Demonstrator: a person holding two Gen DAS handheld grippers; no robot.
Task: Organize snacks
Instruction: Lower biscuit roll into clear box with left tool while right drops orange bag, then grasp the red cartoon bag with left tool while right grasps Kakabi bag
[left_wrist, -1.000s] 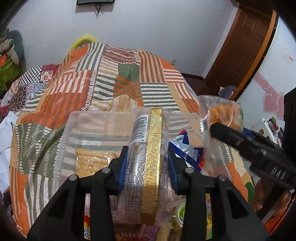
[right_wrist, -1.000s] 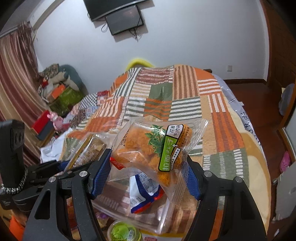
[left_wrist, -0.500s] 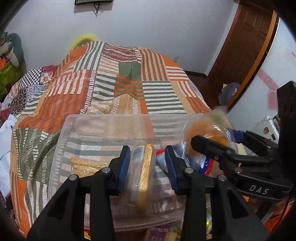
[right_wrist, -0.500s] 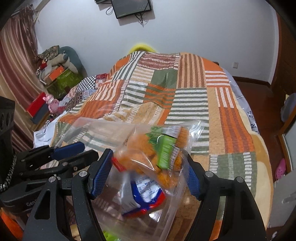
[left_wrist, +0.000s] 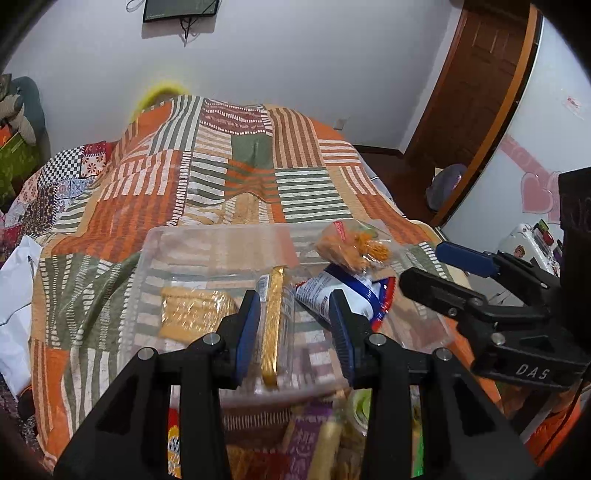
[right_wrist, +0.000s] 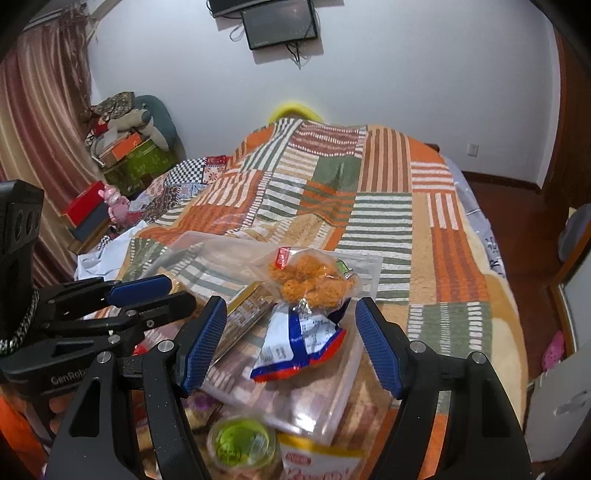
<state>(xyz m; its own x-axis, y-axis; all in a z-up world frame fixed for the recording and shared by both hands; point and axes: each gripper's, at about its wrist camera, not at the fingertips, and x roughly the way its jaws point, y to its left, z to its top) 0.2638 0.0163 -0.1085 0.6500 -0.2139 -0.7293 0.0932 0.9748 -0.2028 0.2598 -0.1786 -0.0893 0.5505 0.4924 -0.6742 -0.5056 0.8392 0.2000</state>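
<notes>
- Left gripper (left_wrist: 293, 332) is spread, its blue pads standing either side of the gold-striped packet (left_wrist: 273, 317) with a gap showing, so nothing is pinched
- Right gripper (right_wrist: 290, 343) is spread wide too, empty, with the blue and white packet (right_wrist: 295, 339) lying just beyond its pads
- The snacks sit in the clear plastic tray (left_wrist: 155, 258) on the quilted bed (left_wrist: 221, 184): a golden biscuit pack (left_wrist: 195, 310) on the left, the gold-striped packet in the middle, the blue and white packet and the orange snack bag (right_wrist: 310, 280) on the right
- The orange bag looks perched on the blue packet against the far right rim; I'd say a nudge could tip it out onto the quilt
- The tray's near edge seems to rest on loose snacks, a green-lidded cup (right_wrist: 242, 441) and a yellow bag (right_wrist: 317, 461), over a soft mattress, so pressing down could rock it
- The two grippers are close together; reaching across could knock one into the other
- Pulling the left gripper back at a slant might drag the gold-striped packet along
- Writing: "DAS" on the right gripper's body, "GenRob" on the left one's, the rest cut off
- The packets carry a barcode label, a red tab and red lettering, all too small or blurred to read
</notes>
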